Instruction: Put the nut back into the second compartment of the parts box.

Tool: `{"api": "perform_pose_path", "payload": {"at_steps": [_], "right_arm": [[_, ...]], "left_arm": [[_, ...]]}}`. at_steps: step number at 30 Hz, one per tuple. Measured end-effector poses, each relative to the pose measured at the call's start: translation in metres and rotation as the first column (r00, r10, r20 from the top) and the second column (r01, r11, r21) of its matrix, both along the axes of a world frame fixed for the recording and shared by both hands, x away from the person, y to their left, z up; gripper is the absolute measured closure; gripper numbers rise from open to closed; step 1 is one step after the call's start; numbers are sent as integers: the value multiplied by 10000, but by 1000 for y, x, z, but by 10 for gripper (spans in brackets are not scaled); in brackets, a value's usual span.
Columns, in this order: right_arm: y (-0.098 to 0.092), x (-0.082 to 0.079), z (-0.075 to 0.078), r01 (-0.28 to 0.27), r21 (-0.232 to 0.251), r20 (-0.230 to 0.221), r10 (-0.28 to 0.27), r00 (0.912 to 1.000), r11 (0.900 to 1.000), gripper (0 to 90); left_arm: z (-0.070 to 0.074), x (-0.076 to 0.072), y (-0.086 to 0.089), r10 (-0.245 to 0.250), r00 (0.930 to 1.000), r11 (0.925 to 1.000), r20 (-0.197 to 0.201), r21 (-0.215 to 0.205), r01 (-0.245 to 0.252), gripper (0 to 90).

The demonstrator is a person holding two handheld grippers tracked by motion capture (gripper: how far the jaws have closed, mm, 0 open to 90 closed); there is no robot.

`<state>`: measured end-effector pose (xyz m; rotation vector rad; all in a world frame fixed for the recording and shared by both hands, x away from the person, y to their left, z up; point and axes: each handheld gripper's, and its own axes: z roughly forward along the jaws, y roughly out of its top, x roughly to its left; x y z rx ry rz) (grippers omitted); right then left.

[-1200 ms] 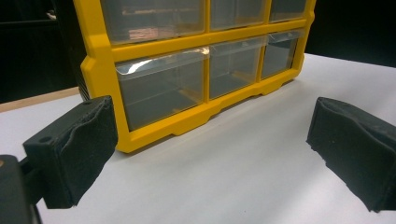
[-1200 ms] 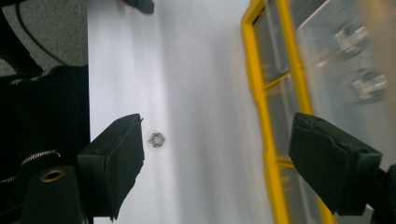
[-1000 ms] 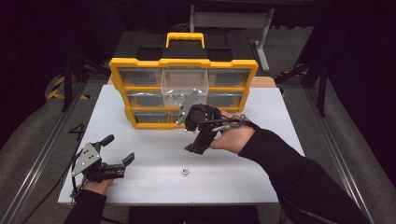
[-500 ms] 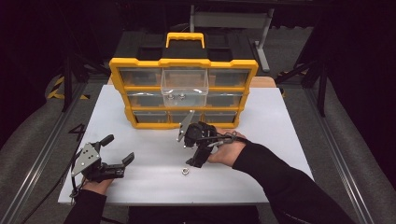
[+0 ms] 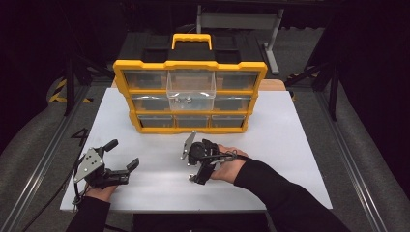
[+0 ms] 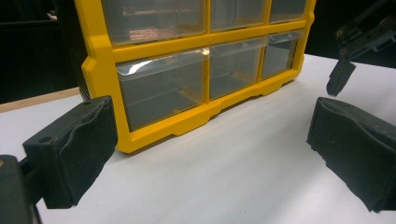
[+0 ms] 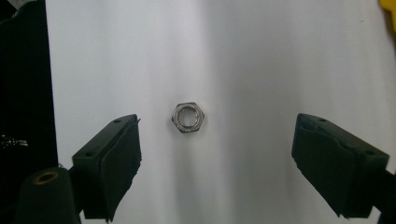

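- Right gripper (image 7: 215, 158) is hanging over the nut (image 7: 188, 117), jaws gaping wide and holding nothing; the nut is lying flat on the table (image 5: 290, 145), well in front of the organizer (image 5: 189, 96).
- The pick-up seems to be under way; next it is needing to drop and close on the nut.
- Left gripper (image 5: 123, 155) is resting wide apart, empty, left of the nut.
- In the high view the right gripper is hiding the nut; the open drawer's (image 5: 191, 90) contents are too small to make out.

Two hand-held grippers (image 5: 122, 166) (image 5: 197, 178) flank a yellow organizer (image 5: 189, 94).

Left tongs (image 5: 122, 155) lie low at the front left, jaws spread wide. Right tongs (image 5: 197, 179) point steeply down, jaws wide apart, held from the right by a hand (image 5: 228, 165).
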<state>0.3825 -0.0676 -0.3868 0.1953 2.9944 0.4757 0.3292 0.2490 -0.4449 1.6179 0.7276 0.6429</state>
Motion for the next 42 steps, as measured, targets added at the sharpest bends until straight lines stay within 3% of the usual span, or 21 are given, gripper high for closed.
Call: {"api": "perform_pose_path", "payload": {"at_steps": [8, 14, 18, 22, 28, 35, 42], "right_arm": [[1, -1, -18, 32, -157, -165, -34, 9999, 9999, 167], [5, -2, -31, -191, -292, -428, 178, 9989, 9994, 227], [11, -5, -38, -235, -406, -699, 206, 9973, 9989, 352], [15, -6, -40, -81, -410, -526, 60, 9986, 9991, 504], [20, -6, -38, -221, -581, -573, 187, 9982, 9981, 672], [21, -8, -36, -342, -717, -617, 298, 9976, 9968, 699], [19, -12, -20, -573, -890, -645, 517, 9966, 9944, 699]], "left_arm": [[0, 0, 0, 1, 10000, 10000, 20, -19, -1, 24], [0, 0, -1, -8, 10000, 10000, -32, -9, 8, 24], [0, 0, -1, -18, 10000, 10000, -24, -27, 18, 24], [0, 0, 0, -46, 10000, 10000, -32, 12, 47, 24], [0, 1, -1, -68, 10000, 10000, -42, 23, 69, 24], [0, 1, -1, -101, 9999, 9999, -54, 21, 101, 24], [0, 0, -1, -94, 9999, 10000, -46, 19, 95, 25]]}}
